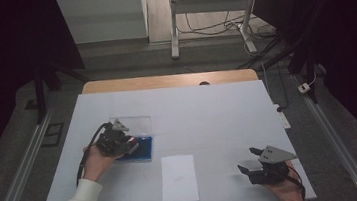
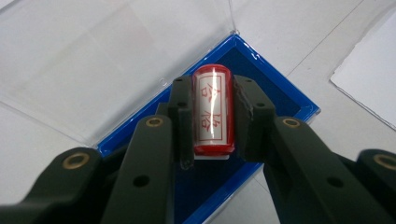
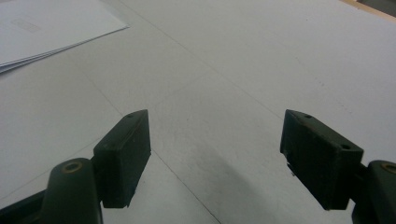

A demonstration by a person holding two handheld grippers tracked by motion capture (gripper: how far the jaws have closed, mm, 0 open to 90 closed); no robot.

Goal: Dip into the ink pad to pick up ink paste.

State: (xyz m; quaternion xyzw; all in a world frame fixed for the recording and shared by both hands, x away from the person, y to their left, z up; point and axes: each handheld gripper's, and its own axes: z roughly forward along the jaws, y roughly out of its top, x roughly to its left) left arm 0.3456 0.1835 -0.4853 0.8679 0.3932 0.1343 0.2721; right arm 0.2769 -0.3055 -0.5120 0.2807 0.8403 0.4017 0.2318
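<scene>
Jaws of our left gripper point(image 2: 212, 116) clamp the red stamp point(image 2: 213, 109).
Our right gripper point(image 3: 217, 158) gapes wide over the surface point(image 3: 243, 60).

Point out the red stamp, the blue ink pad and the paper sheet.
red stamp point(image 2: 213, 112), left gripper view, its labelled top face.
blue ink pad point(image 2: 275, 95), left gripper view, its dark inner pad.
paper sheet point(image 1: 178, 179), high view, its middle.

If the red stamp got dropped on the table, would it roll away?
Probably. The red stamp looks round like a short tube, so on its side it would likely roll. Its glossy shell looks hard and maybe slippery, though the left gripper has it squeezed over the blue ink pad.
</scene>
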